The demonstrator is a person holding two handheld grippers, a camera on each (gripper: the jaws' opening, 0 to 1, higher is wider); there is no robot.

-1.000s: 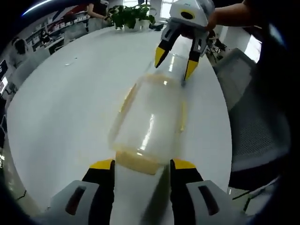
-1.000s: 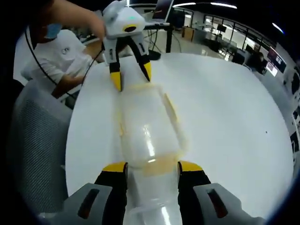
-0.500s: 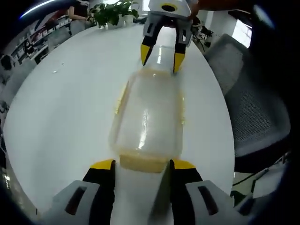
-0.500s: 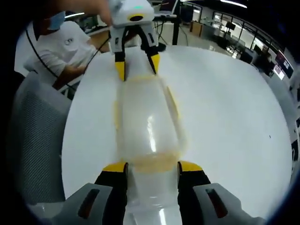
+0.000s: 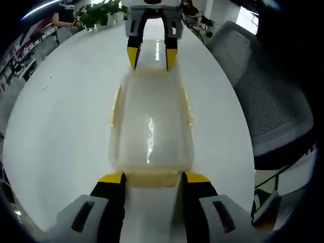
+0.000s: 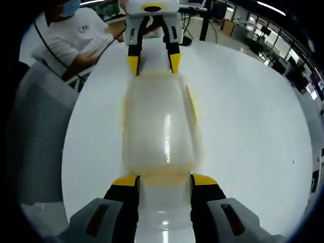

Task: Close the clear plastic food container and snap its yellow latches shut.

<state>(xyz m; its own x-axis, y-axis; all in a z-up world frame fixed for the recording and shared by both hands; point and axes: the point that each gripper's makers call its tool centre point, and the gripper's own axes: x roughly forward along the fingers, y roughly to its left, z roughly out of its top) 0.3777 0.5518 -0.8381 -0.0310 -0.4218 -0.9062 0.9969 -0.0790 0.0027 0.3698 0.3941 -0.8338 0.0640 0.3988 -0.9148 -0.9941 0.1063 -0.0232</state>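
Container now squarer between both grippers (jaws spread).

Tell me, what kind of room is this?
Probably an open-plan office: a big white table, a grey mesh chair, potted plants, and desks further back.

I see bare white table on both long sides of the container; a grey chair blocks one edge

One clear container lies on one white desk. Two tools face each other. One mesh chair stands by the desk's edge.
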